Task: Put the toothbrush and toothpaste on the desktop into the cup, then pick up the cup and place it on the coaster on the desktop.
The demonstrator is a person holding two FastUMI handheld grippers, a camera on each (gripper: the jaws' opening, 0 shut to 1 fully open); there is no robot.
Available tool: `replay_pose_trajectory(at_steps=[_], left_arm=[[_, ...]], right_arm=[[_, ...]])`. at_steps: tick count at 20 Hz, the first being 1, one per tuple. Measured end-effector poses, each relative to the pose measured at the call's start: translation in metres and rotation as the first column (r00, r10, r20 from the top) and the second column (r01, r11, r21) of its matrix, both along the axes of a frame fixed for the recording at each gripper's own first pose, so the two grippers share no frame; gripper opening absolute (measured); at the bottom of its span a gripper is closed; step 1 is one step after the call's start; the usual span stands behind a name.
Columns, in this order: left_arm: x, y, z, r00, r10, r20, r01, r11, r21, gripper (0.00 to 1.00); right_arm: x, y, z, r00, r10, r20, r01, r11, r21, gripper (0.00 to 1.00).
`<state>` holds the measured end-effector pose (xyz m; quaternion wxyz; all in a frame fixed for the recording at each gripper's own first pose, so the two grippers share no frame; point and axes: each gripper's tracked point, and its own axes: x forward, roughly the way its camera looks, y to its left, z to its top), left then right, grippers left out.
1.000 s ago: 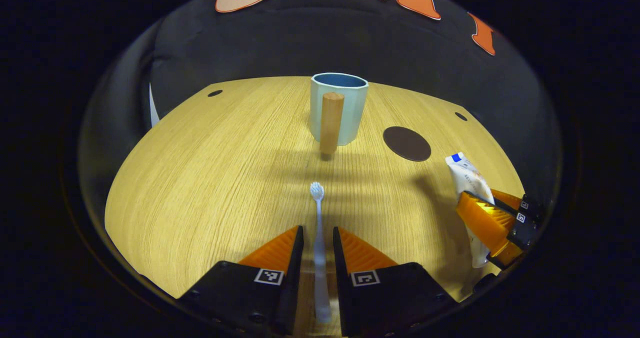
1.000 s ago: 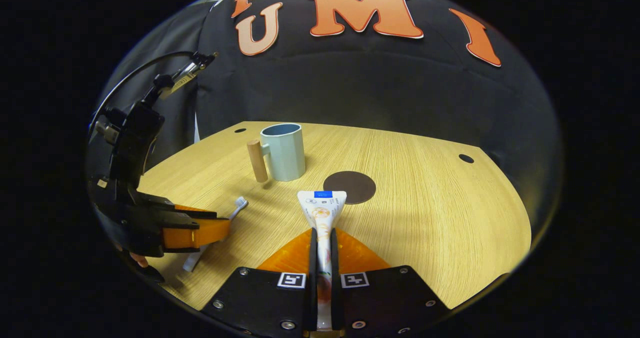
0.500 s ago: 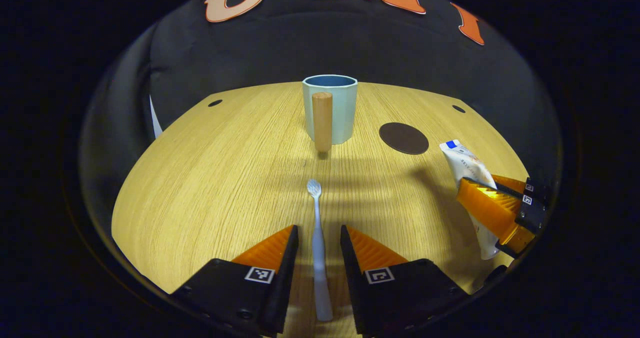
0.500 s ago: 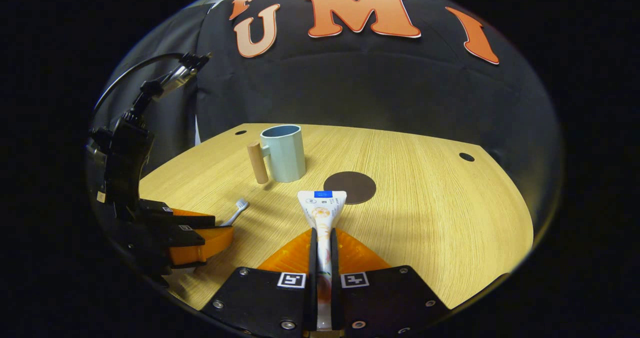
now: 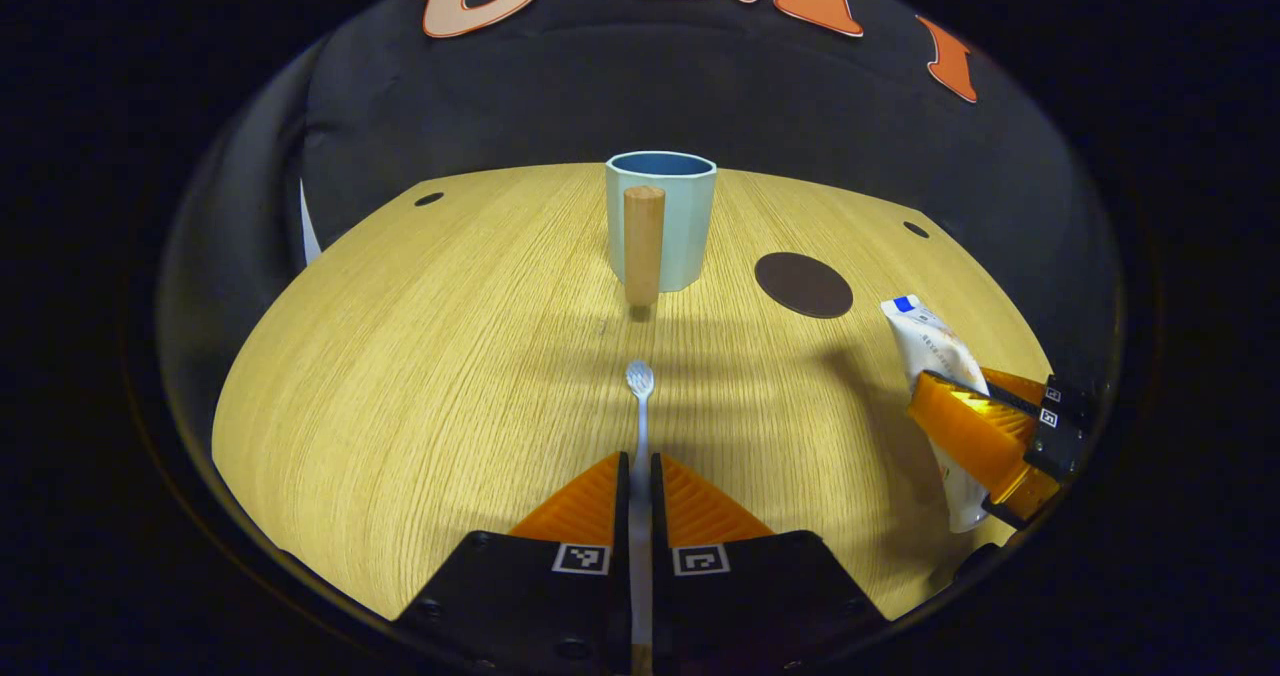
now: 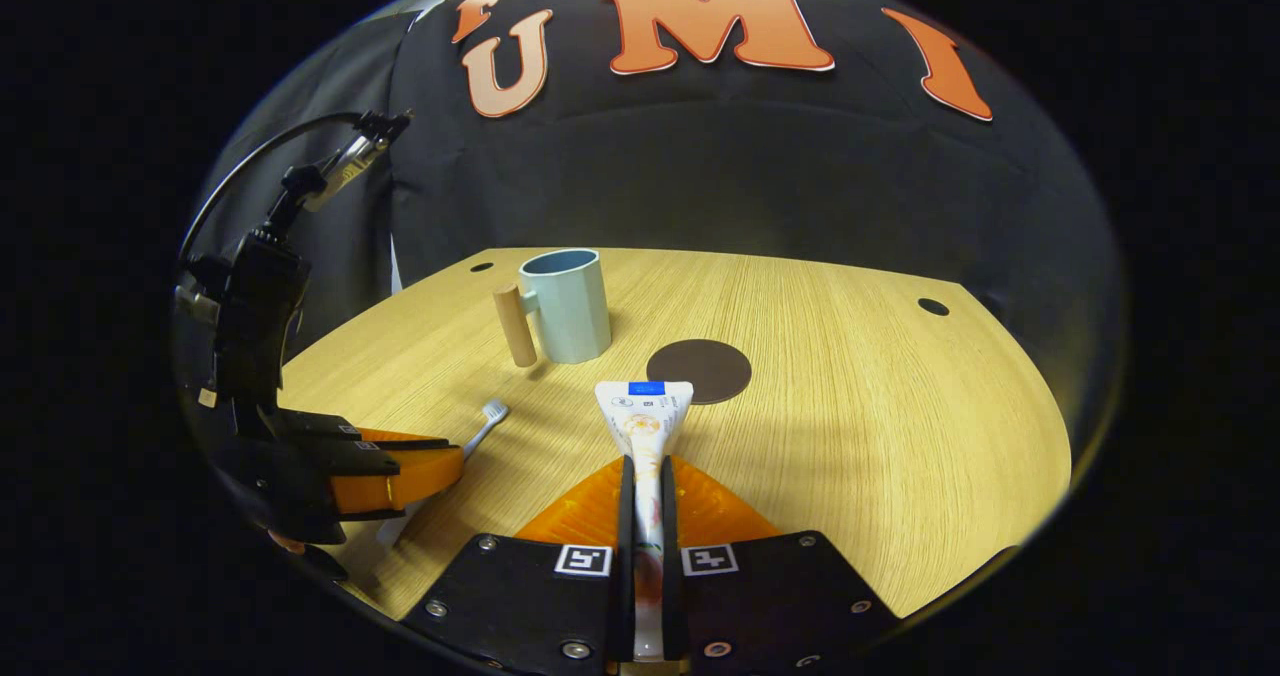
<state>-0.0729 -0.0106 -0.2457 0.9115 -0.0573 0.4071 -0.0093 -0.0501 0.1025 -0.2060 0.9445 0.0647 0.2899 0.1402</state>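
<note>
While the pale blue cup with a wooden handle (image 5: pixel 660 218) is empty and off the round dark coaster (image 5: pixel 803 284), the left gripper (image 5: pixel 637 476) clamps the white toothbrush (image 5: pixel 639 396) low over the desktop in the left gripper view, and the right gripper (image 6: pixel 646 476) clamps the white toothpaste tube (image 6: pixel 643 418) likewise in the right gripper view.

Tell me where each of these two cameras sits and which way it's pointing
Left gripper view: rides the left gripper, low over the desktop, facing the cup; its own fingers pinch the toothbrush.
Right gripper view: rides the right gripper, facing the coaster; its own fingers clamp the toothpaste.
Shared: cup, coaster, desktop, toothbrush, toothpaste, and each shows the other gripper.
</note>
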Motion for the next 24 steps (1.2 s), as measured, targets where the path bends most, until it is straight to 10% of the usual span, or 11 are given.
replay_pose_trajectory(at_steps=[12,24], left_arm=[[0.006,0.004,0.006,0.991,-0.029,0.132,0.037,0.998,-0.057,0.04],[0.028,0.011,0.066,0.889,-0.036,0.456,0.063,0.997,-0.043,0.04]], right_arm=[[0.011,-0.01,0.016,0.999,-0.029,0.029,0.029,0.999,0.022,0.11],[0.031,-0.002,0.061,0.984,0.002,0.176,-0.004,1.0,0.009,0.11]])
